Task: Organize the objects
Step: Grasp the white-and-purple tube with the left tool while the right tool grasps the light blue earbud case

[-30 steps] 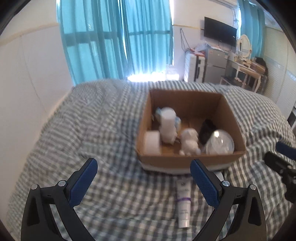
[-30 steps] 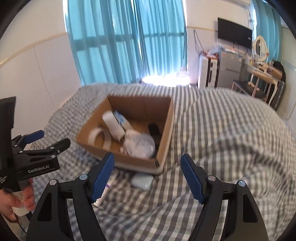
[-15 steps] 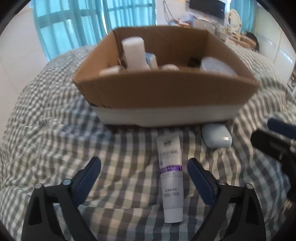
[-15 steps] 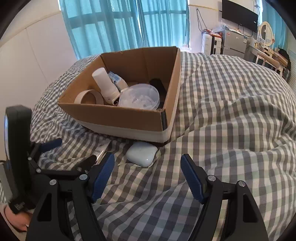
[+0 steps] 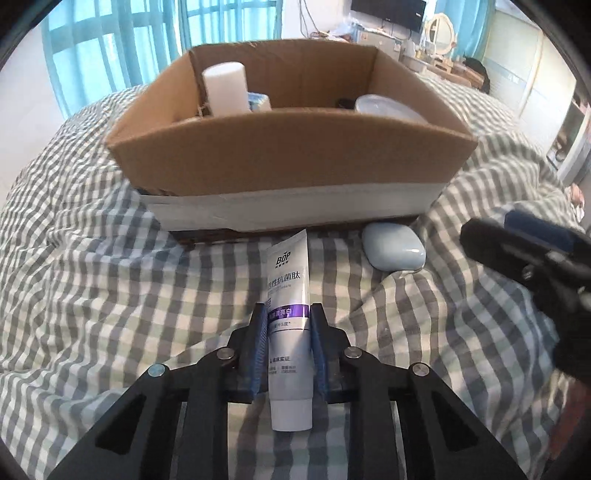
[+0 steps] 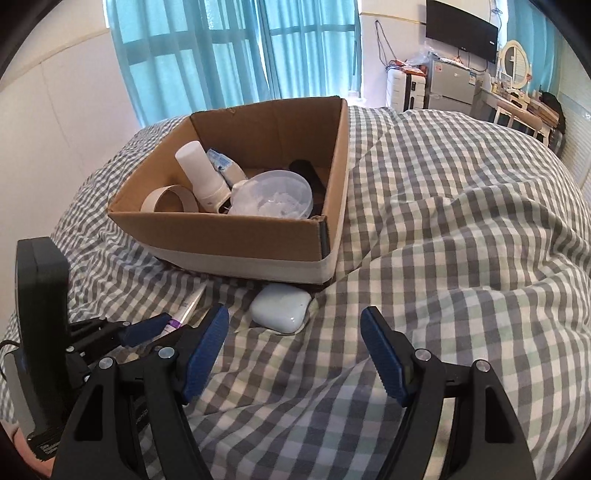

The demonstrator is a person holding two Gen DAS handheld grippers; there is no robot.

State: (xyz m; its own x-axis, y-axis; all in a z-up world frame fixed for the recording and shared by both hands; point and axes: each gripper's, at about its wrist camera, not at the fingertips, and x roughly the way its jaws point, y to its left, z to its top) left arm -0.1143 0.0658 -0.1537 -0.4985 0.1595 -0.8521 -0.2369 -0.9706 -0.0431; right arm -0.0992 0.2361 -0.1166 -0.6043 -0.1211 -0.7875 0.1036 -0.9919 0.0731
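Observation:
A white toothpaste tube with a purple band (image 5: pixel 288 295) lies on the checked bedspread just in front of a cardboard box (image 5: pixel 291 162). My left gripper (image 5: pixel 289 317) is shut on the tube, its blue pads pressing both sides; the tube also shows in the right wrist view (image 6: pixel 186 306). A pale blue case (image 5: pixel 393 251) lies beside the box's near right corner (image 6: pixel 280 308). My right gripper (image 6: pixel 295 339) is open and empty, just short of the case. The box (image 6: pixel 236 236) holds a white bottle (image 6: pixel 201 177), a clear lidded bowl (image 6: pixel 273 197) and a tape roll (image 6: pixel 168 197).
The rumpled checked bedspread (image 6: pixel 461 221) rises in folds to the right of the box. Blue curtains (image 6: pixel 229 55) and a white wall stand behind the bed. A fridge, desk and TV (image 6: pixel 461 22) stand at the far right. My left gripper's body (image 6: pixel 44 332) is at the lower left.
My left gripper has moved down and forward over the tube and shut on it. My right gripper has come lower and closer to the pale blue case, staying open.

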